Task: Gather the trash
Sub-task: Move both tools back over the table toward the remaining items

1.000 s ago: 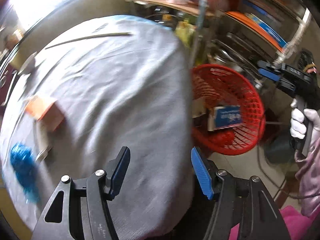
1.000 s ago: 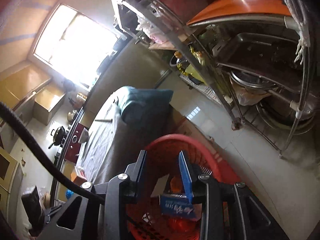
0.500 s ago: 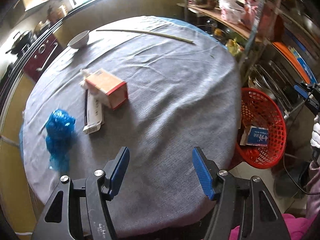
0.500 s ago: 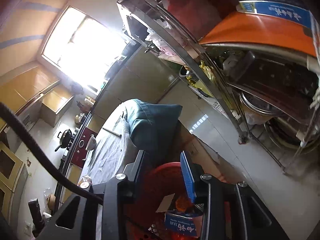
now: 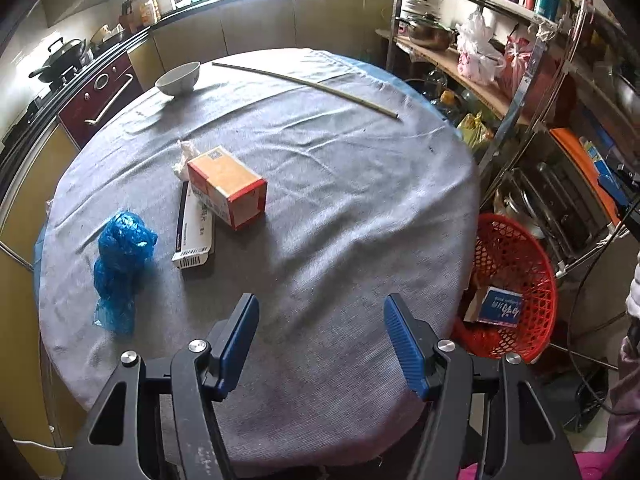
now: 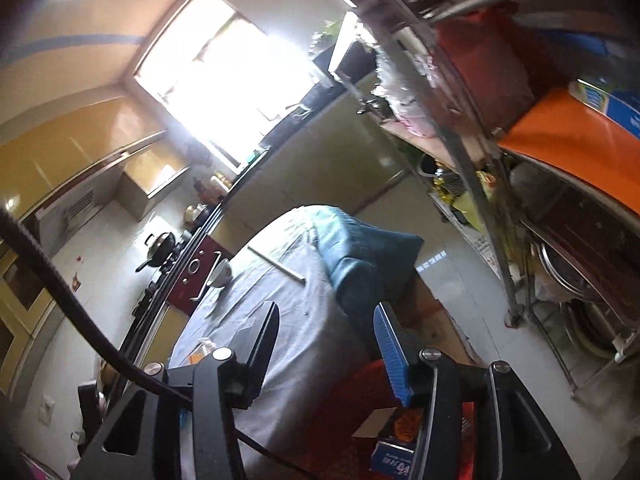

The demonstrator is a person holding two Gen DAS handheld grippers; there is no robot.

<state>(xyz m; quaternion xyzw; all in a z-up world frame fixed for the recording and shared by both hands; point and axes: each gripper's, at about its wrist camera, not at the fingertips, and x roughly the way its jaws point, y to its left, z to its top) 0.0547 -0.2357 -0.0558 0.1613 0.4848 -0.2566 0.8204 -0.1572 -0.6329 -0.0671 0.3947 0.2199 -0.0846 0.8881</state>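
Left gripper (image 5: 320, 334) hangs over the near edge of the round grey-clothed table (image 5: 360, 208), jaws wide apart w/ nothing btwn them. Right gripper (image 6: 326, 340), jaws just been opening, also empty, sits above the red basket (image 5: 516, 248) beside the table. On the cloth: orange box (image 5: 226, 186), flat white carton (image 5: 194, 236) just beside it, crumpled blue bag (image 5: 120, 252) further left. Blue box (image 5: 500, 306) lies in the basket.

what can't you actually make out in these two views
- Left wrist view: the flat white packet lies partly under the orange box; its print is too small.
- Left wrist view: the red basket is partly hidden by the table edge.
- Right wrist view: the basket's contents are cut off by the right gripper and the bottom edge.
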